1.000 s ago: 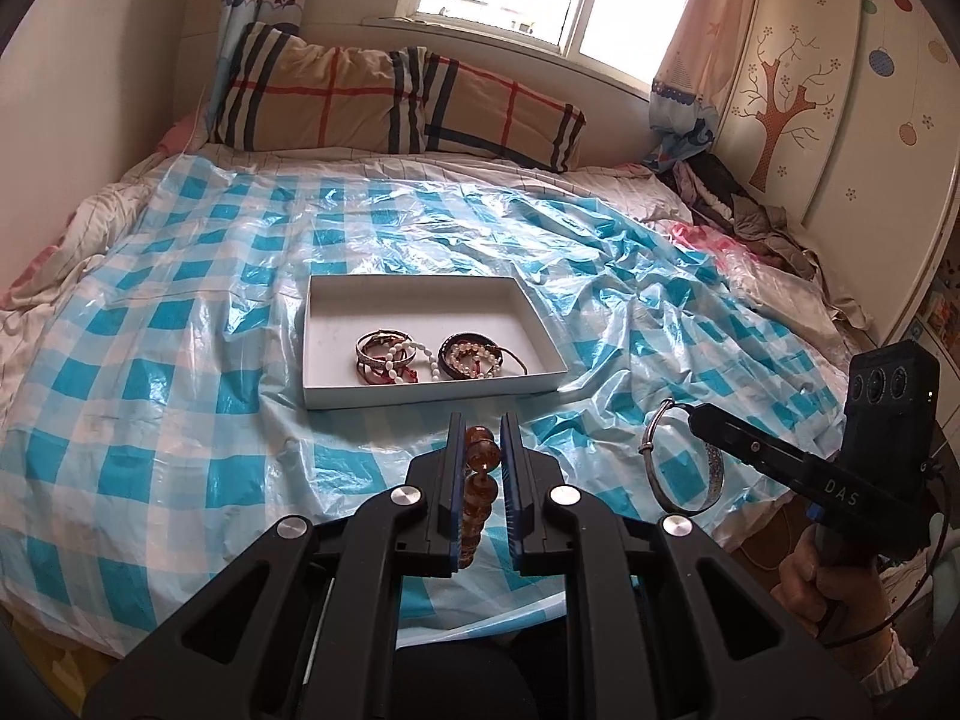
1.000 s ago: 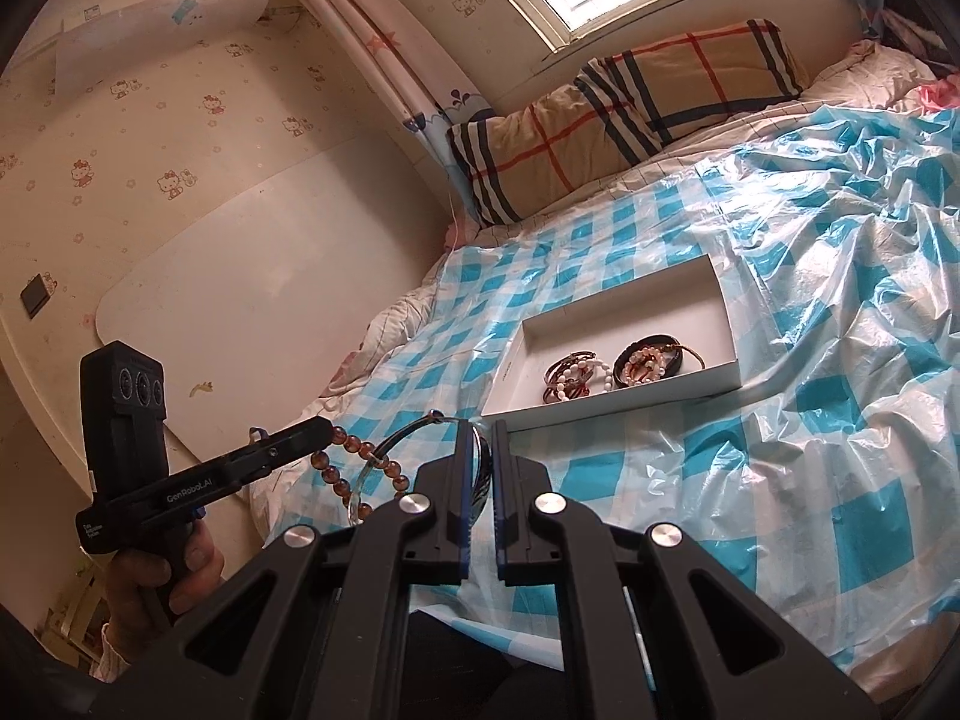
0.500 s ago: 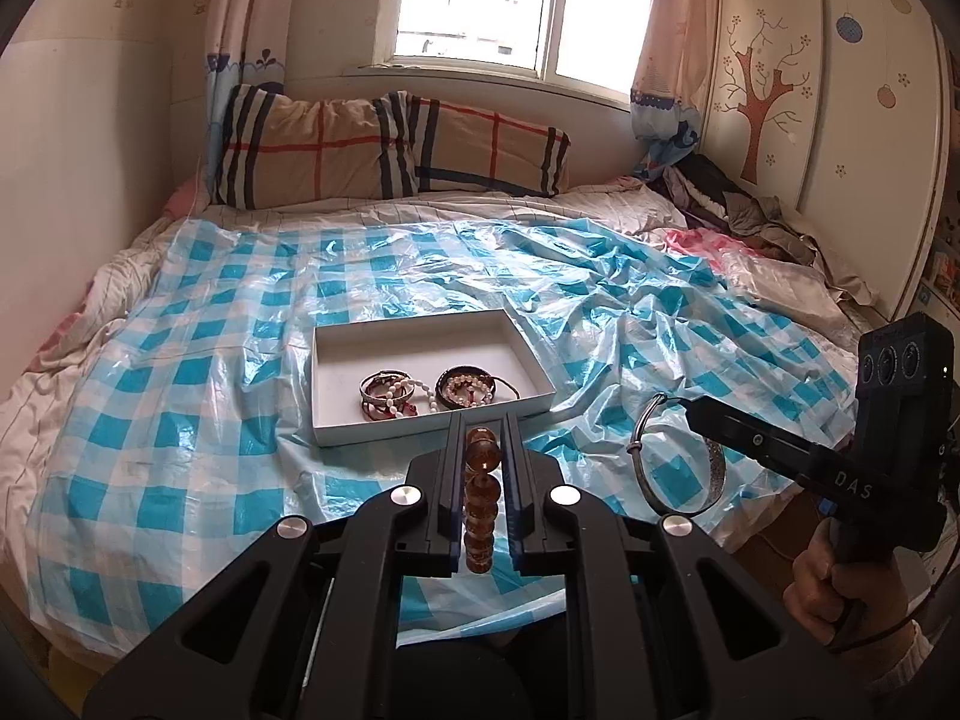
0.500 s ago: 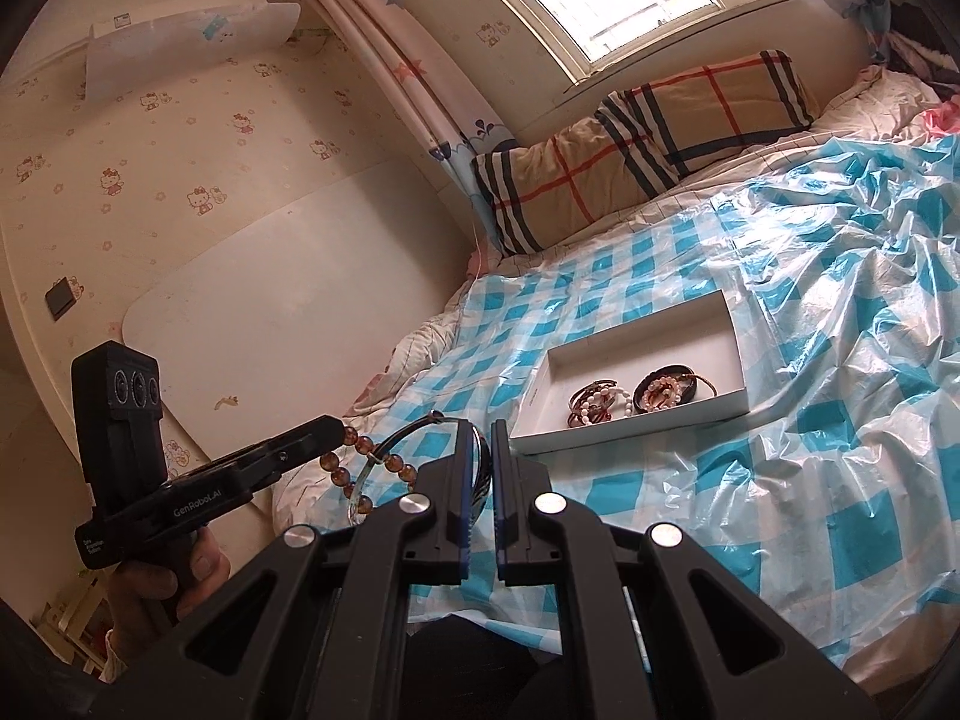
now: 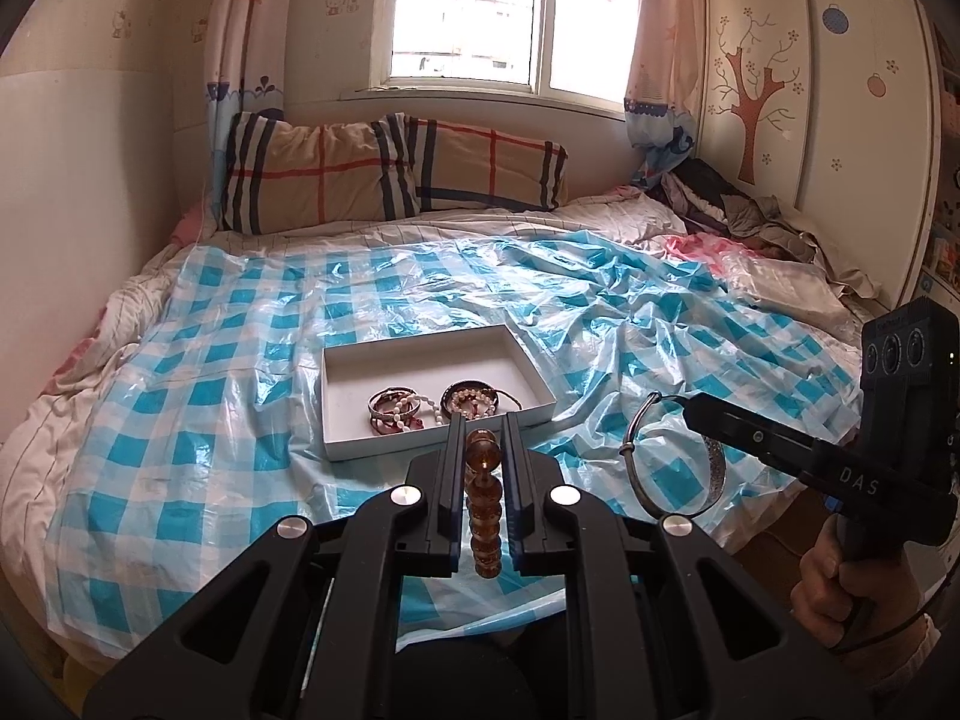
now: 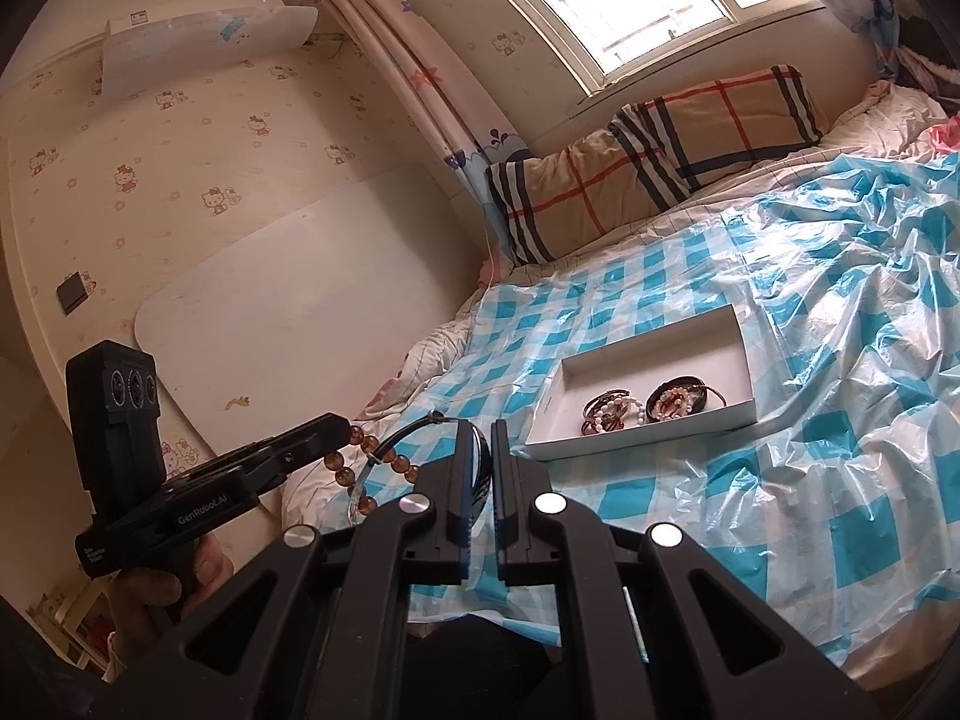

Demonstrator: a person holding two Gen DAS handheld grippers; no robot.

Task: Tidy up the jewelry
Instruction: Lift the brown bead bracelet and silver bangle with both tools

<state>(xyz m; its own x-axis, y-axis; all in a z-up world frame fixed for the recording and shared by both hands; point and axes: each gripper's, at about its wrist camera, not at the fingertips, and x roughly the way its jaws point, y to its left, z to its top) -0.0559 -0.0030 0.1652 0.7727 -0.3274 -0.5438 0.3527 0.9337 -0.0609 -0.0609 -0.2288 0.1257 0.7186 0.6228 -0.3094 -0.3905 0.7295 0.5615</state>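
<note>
Left tongs (image 5: 480, 450): I clamp the amber round-bead bracelet (image 5: 482, 498).
Right tongs (image 6: 478, 450): I clamp the thin silver metal bangle (image 5: 672, 462).
White shallow cardboard box (image 5: 360, 384): on bed.

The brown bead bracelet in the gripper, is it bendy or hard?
Probably bendy: the brown bead bracelet droops in a loose loop from the left gripper. Its round, glossy beads look hard and might roll or slide once dropped in the white box.

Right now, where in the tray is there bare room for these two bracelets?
The tray is bare along its back half and left end. Its front right is crowded with two bracelet piles. Left gripper holds amber beads; right gripper holds a bangle.
</note>
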